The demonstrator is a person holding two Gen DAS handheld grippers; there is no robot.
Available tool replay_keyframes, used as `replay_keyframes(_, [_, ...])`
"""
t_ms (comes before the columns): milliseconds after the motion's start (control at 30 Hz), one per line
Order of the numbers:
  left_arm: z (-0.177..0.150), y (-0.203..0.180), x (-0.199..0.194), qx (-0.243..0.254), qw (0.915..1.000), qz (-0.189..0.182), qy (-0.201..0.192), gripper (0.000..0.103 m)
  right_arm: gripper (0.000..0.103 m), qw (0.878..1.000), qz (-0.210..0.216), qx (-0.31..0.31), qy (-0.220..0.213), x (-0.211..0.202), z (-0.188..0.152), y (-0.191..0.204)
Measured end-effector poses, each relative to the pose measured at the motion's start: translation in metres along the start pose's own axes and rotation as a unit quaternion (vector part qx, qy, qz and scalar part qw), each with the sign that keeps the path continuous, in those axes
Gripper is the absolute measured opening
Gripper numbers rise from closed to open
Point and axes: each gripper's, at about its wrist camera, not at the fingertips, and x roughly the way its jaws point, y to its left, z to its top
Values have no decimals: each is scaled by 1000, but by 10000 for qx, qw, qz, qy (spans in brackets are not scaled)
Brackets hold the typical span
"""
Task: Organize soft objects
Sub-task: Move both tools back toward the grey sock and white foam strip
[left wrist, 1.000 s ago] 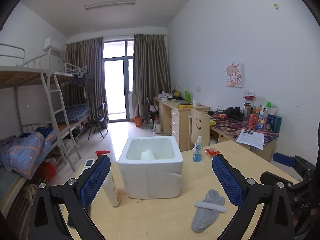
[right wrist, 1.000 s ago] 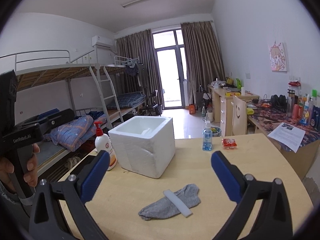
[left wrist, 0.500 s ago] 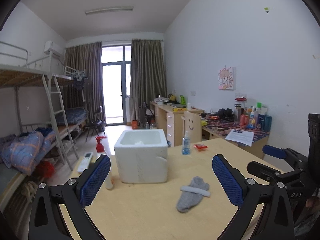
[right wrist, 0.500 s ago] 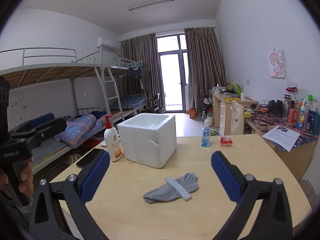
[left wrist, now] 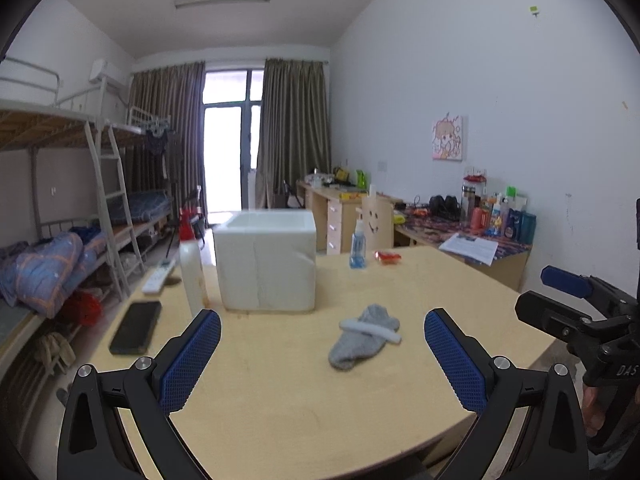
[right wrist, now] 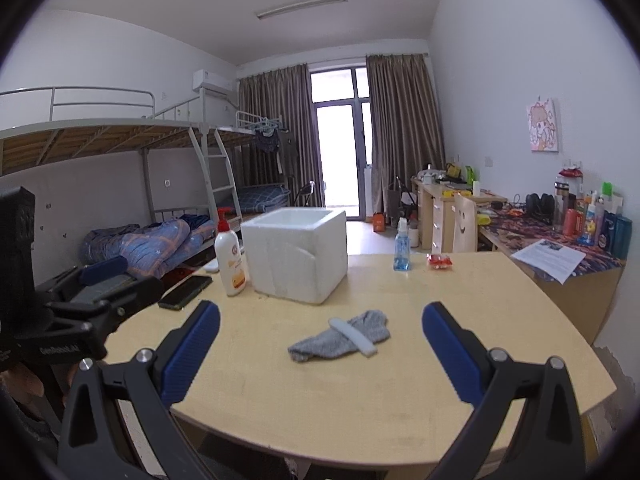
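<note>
Lying crumpled grey knit sock (left wrist: 362,342), blocky white foam box (left wrist: 266,258), both hand-held grippers spread

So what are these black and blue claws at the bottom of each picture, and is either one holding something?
They are hand-held grippers, one in each of a person's hands, with a wide-angle camera on each looking forward along its fingers. One picture is from the left gripper, the other from the right gripper. Both are open and hold nothing. On the round wooden table lie a grey sock with a white strip across it, a white foam box, a lotion pump bottle, a small blue bottle, a red packet and a black phone.
</note>
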Motion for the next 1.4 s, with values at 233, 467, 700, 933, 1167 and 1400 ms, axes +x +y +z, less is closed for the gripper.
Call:
replay_keyframes(233, [-26,-5,18,7,9998,-55,212,102,102,9997,-226,-5,135,6,-20,-3])
replay_keyframes(467, [-41,-6,42,172,9990,-20,415,102,102,9986,-369,24,366,25,-32,-10])
replay_keyframes(700, [-48,-3,68,183,9971,27,744,102,102,9974,-363,92,619,46,-38,-18])
replay_keyframes(933, [-44,-4,91,248,9956,-4,906,102,102,9947,-424,247,908,65,-36,-35])
replay_keyframes(1167, [-37,-7,109,252,9943,-66,1033,102,102,9944,-304,251,980,82,-32,-43])
replay_keyframes(1400, [-35,-7,124,283,9931,-105,1136,102,102,9929,-198,284,1138,103,-36,-51])
